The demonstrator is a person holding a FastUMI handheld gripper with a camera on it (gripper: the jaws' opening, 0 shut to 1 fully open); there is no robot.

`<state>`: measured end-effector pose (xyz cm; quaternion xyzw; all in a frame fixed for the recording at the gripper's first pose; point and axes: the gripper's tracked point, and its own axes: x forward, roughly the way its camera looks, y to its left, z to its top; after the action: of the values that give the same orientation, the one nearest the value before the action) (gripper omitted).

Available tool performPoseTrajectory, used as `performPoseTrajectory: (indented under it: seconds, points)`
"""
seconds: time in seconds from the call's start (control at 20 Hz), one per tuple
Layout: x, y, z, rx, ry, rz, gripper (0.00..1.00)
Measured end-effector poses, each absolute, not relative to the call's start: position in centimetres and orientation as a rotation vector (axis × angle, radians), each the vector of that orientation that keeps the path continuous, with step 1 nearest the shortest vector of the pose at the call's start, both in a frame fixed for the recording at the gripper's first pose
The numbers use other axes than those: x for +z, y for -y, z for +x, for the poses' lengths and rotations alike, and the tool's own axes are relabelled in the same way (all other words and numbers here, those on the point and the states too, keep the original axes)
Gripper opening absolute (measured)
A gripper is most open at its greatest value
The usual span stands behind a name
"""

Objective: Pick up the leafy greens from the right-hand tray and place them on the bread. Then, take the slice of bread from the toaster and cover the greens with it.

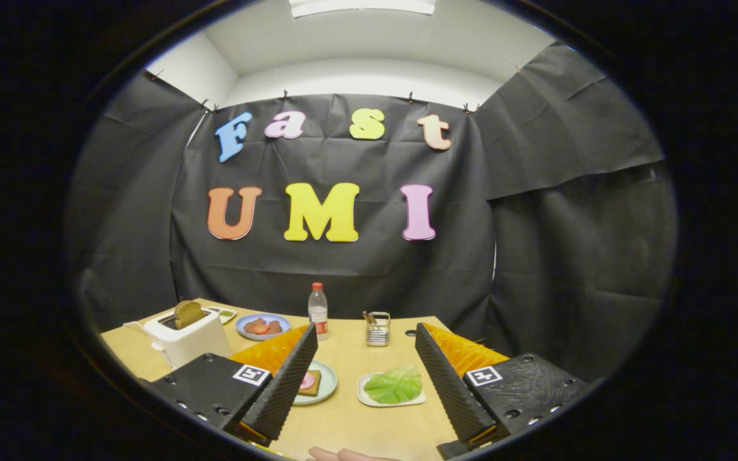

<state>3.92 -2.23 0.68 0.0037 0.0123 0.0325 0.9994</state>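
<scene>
The leafy greens (394,385) lie on a small white tray (364,396) on the wooden table, between my fingers and a little ahead of them. To their left a pale green plate (327,386) holds a slice of bread (312,384) with a pink slice on top, half hidden by my left finger. Further left stands a white toaster (186,338) with a brown bread slice (188,313) sticking up from its slot. My gripper (366,342) is open, raised above the table, with nothing between its fingers.
A blue plate (262,327) with reddish food sits behind the toaster. A clear bottle with a red cap (318,312) and a small metal holder (378,328) stand at the table's far edge. A person's fingertips (343,455) show at the near edge.
</scene>
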Motion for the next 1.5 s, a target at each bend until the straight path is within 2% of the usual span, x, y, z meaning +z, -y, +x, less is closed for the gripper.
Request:
performPoseTrajectory:
  seconds: [0.5,1.15,1.5]
  points:
    - [-1.6,6.6,11.3,0.058,-0.083,-0.001,0.95]
    - [-19.8,10.0,25.5,0.057,-0.521,0.005,0.95]
    - [-24.5,11.2,29.9,0.018,-0.682,0.038,0.87]
